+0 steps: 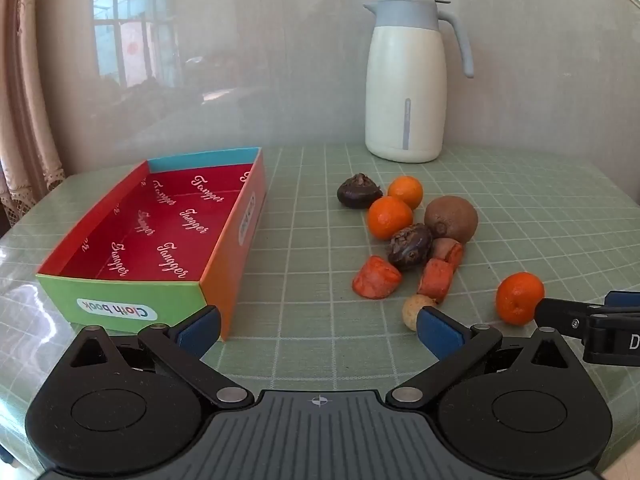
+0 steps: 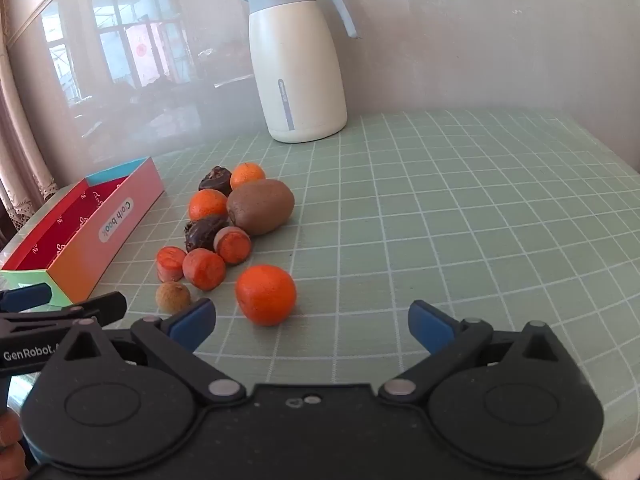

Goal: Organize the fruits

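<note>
A pile of fruit lies on the green grid mat: a kiwi point(image 1: 451, 219) point(image 2: 260, 207), three tangerines, two dark fruits point(image 1: 410, 246), orange-red pieces point(image 1: 376, 278) and a small tan fruit point(image 2: 173, 297). The nearest tangerine point(image 2: 266, 295) point(image 1: 519, 298) lies apart from the pile. An empty coloured cardboard box point(image 1: 132, 302) point(image 2: 116, 220) with a red inside stands to the left. My left gripper point(image 1: 318, 330) is open and empty, between box and pile. My right gripper point(image 2: 310, 324) is open and empty, just short of the nearest tangerine.
A white thermos jug point(image 1: 406, 80) point(image 2: 298, 60) with a grey lid stands at the back against the glossy wall. The right gripper's finger point(image 1: 576, 318) shows at the right edge of the left wrist view. A curtain point(image 1: 20, 120) hangs at the left.
</note>
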{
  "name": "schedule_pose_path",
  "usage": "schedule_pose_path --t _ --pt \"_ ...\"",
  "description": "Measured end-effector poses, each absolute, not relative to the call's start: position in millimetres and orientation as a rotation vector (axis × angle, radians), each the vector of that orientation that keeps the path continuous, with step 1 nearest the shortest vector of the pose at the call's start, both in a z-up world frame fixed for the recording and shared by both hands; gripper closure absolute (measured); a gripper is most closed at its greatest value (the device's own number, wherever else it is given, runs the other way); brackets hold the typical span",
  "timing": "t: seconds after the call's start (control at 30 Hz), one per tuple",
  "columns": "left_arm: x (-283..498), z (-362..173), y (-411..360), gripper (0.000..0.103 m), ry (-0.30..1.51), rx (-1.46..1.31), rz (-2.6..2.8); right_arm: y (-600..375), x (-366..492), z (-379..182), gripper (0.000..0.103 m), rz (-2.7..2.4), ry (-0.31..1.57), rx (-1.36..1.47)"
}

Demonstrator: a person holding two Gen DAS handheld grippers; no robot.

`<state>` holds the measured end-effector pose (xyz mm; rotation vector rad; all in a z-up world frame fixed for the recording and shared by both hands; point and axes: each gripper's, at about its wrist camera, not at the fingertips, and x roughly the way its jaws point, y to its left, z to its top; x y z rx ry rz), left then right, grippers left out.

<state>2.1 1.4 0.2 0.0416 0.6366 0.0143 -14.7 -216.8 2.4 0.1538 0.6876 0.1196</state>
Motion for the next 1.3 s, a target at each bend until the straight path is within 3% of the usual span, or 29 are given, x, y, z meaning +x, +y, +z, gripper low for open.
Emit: schedule_pose_path --t 1.3 --pt "1.1 -0.1 4.2 0.000 0.626 0.036 0.025 -207.3 -12.2 0.2 0.000 0.109 0.695 0.099"
